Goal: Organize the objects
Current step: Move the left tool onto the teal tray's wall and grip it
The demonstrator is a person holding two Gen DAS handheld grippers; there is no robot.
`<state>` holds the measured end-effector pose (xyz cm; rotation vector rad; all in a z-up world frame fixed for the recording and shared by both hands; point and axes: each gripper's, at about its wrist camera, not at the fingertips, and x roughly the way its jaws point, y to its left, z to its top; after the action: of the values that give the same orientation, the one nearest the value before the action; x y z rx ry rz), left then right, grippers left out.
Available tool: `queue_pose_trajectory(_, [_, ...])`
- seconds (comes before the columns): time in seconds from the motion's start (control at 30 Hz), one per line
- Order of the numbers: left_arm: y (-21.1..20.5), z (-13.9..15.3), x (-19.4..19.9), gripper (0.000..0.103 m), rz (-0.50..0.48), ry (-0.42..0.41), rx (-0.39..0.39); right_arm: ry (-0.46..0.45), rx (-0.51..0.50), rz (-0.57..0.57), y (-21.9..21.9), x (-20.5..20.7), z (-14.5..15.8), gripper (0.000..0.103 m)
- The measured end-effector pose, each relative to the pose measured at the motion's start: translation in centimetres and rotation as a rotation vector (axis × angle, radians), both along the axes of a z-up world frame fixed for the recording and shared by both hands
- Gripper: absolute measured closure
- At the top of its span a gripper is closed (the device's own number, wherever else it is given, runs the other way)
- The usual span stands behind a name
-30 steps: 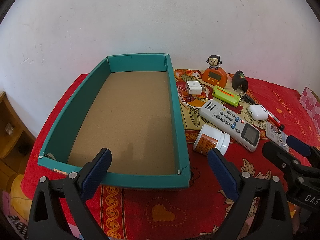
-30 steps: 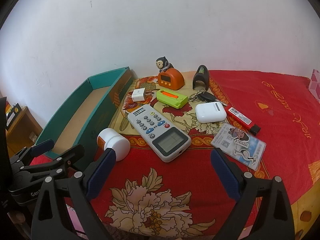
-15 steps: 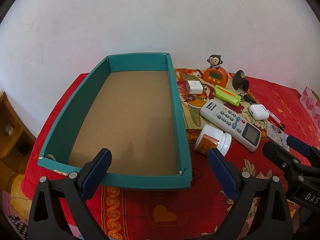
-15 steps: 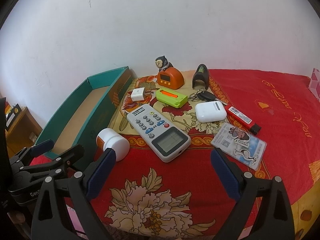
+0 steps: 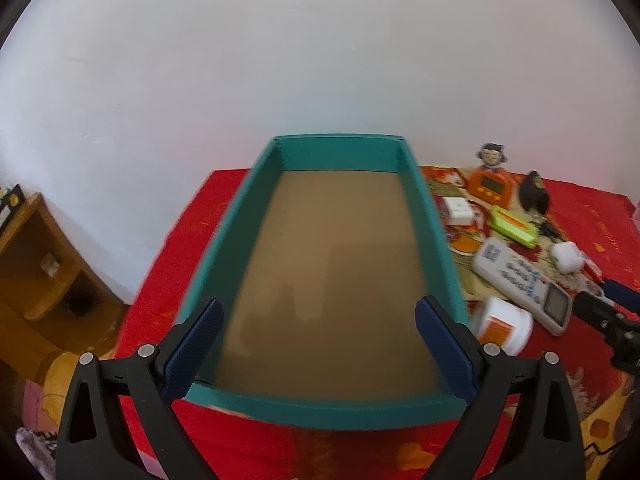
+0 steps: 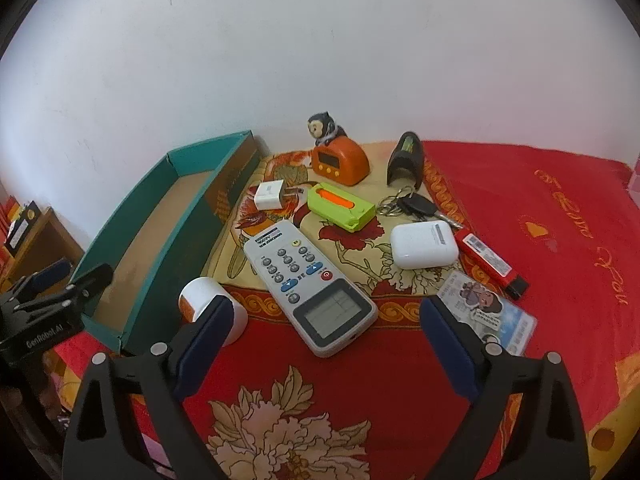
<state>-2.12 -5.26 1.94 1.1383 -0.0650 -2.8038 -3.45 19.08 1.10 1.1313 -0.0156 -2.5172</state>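
An empty teal box (image 5: 428,216) (image 6: 160,224) with a brown floor lies on the red cloth. My left gripper (image 5: 320,320) is open over the box's near end. My right gripper (image 6: 324,316) hangs open just short of a white remote (image 6: 308,284) (image 5: 520,280). A white bottle with an orange label (image 6: 208,300) (image 5: 502,328) lies on its side beside the box. Behind the remote sit a white charger (image 6: 269,195), a green case (image 6: 340,206), an orange monkey timer (image 6: 338,158), keys (image 6: 412,205), a white earbud case (image 6: 422,243), a red lighter (image 6: 490,264) and a card (image 6: 486,312).
A black curved holder (image 6: 406,160) stands behind the keys. A white wall rises right behind the cloth. A wooden shelf (image 5: 36,264) stands lower at the left. The red cloth (image 6: 560,220) spreads out to the right of the objects.
My left gripper has swung left and forward, so the box now fills the middle of its view. The right gripper has eased slightly forward. Nothing on the cloth has moved.
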Motion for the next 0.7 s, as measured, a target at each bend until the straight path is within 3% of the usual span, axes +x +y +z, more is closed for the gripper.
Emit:
queue_pose_trajectory(0.3, [-3.9, -0.1, -2.7, 0.004, 0.064, -0.044, -0.048, -0.144, -0.128, 0.052, 0.6, -3.7, -0.1, 0.008])
queue_pose_trajectory(0.57, [-6.6, -2.5, -4.9, 0.013, 0.068, -0.174, 0.05, -0.107, 0.004, 0.052, 1.1, -6.3, 0.2, 0.008])
queue_pose_trajectory(0.7, [-6.3, -3.3, -5.1, 0.013, 0.041, -0.202, 0.026, -0.136, 0.03, 0.09, 1.0, -7.0, 0.1, 0.008])
